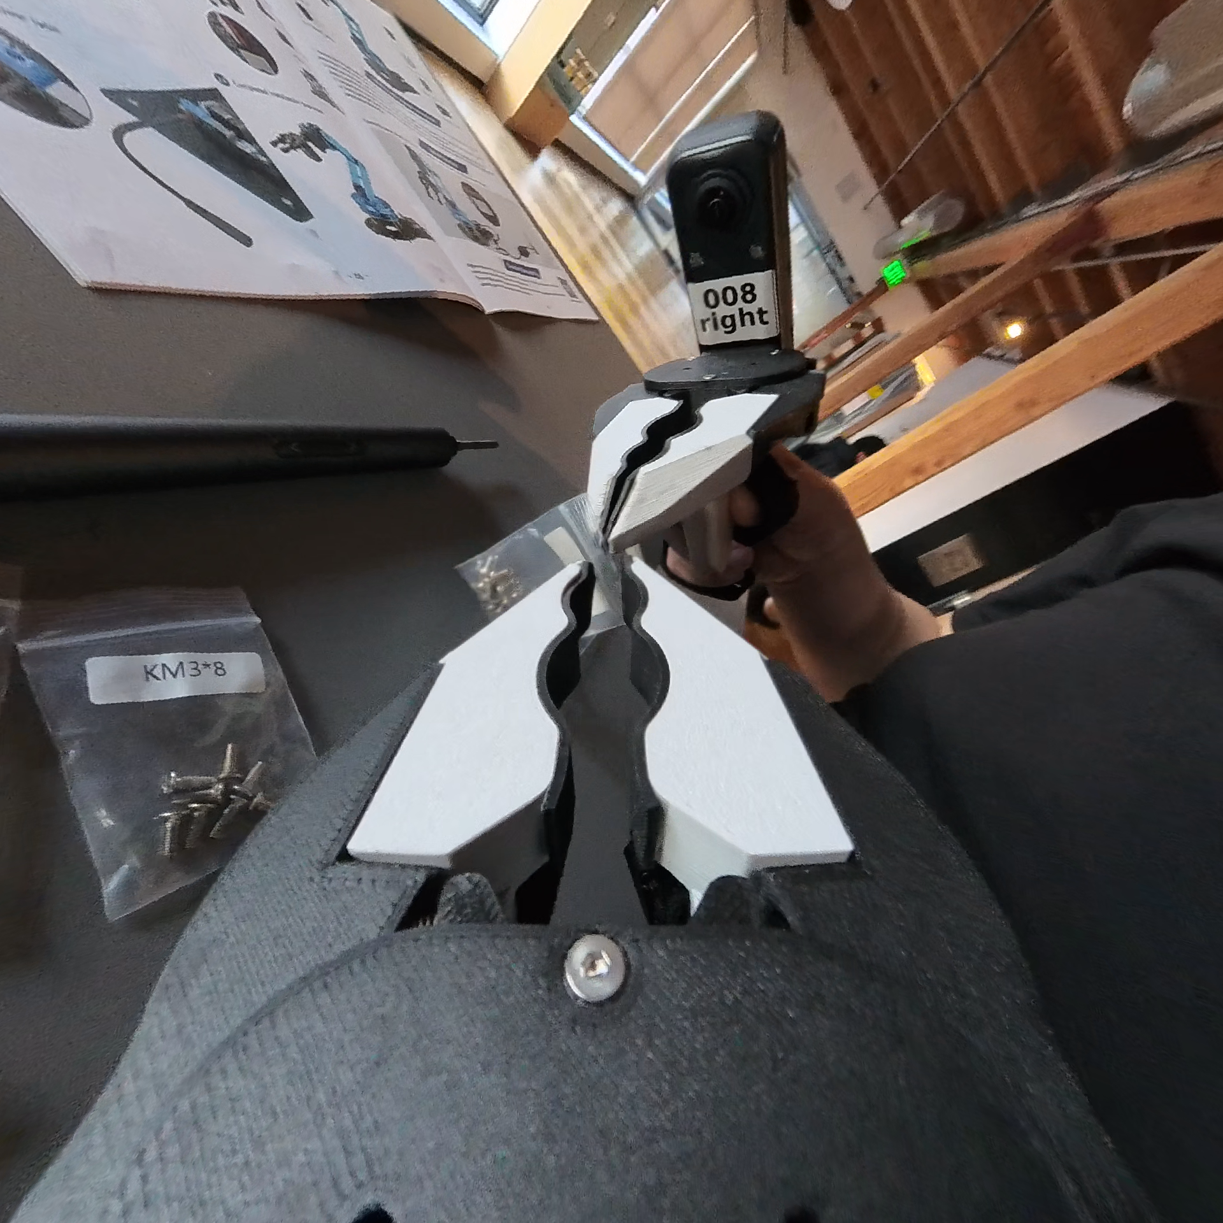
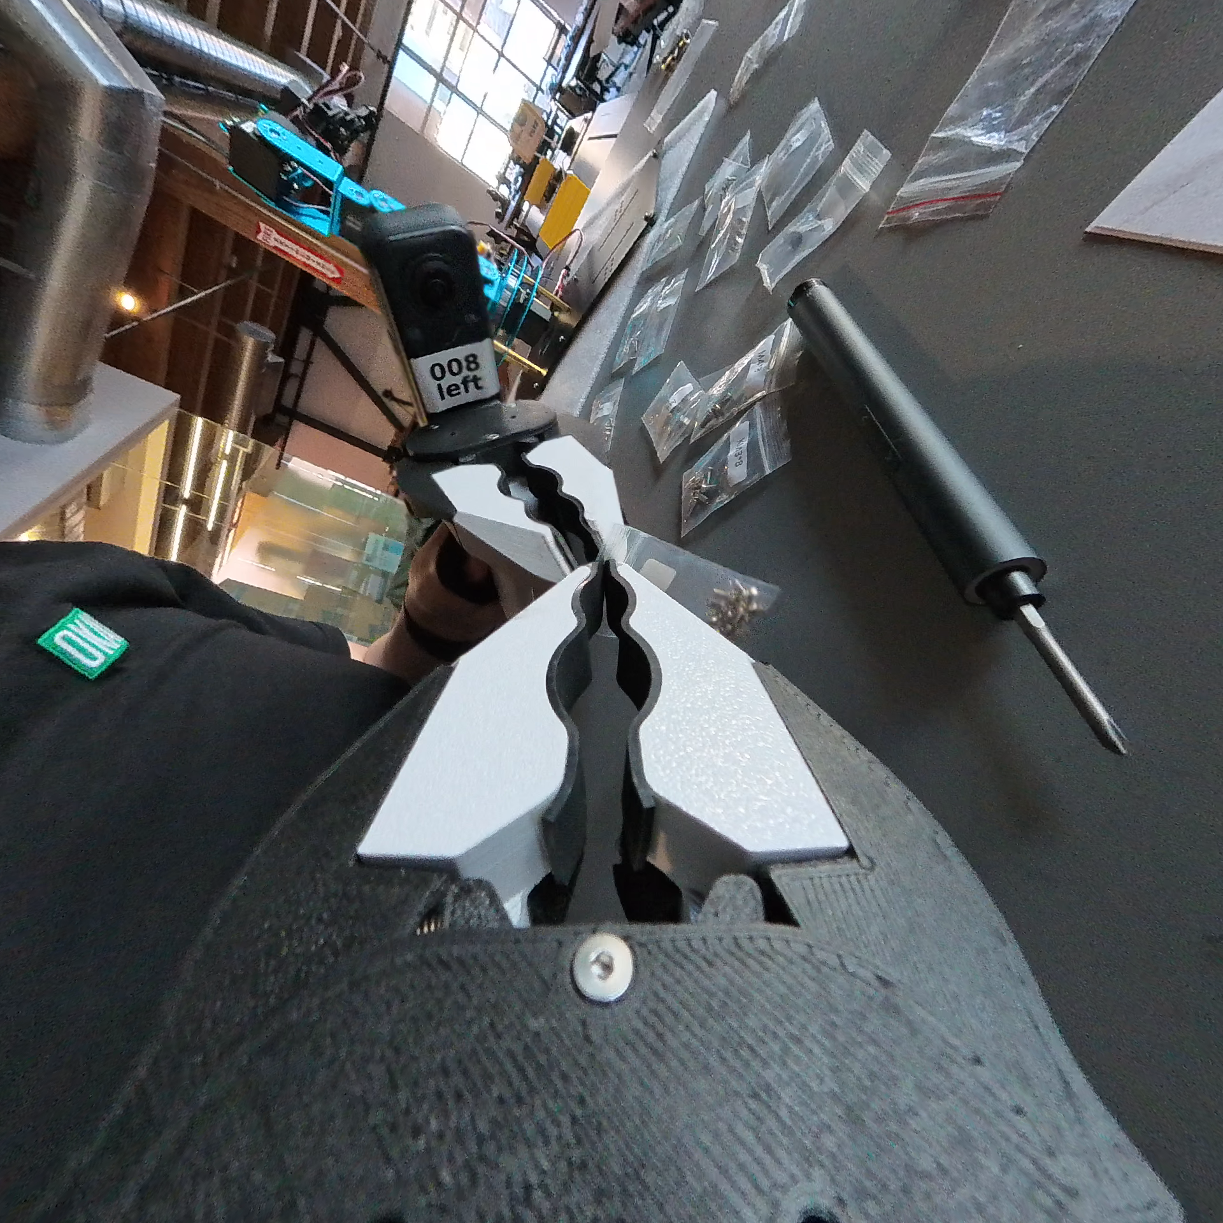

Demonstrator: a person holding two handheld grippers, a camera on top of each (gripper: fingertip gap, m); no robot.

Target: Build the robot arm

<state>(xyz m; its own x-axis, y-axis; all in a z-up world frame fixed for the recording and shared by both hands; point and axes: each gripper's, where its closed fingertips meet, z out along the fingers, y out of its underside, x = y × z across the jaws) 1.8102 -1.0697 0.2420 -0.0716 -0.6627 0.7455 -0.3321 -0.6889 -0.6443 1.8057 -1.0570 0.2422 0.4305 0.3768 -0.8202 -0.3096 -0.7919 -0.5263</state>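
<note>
My left gripper (image 1: 605,569) and right gripper (image 2: 603,568) both pinch top edge of same small clear screw bag (image 2: 701,582), held above dark table (image 2: 993,463). Black screwdriver (image 2: 926,463) lies nearby; labelled screw bag (image 1: 172,748) beside left gripper.

A workshop — dark bench (image 2: 993,463) with screw bags (image 2: 734,456), electric screwdriver (image 2: 926,463), timber racks (image 1: 993,317), metal ducting (image 2: 198,53).
</note>
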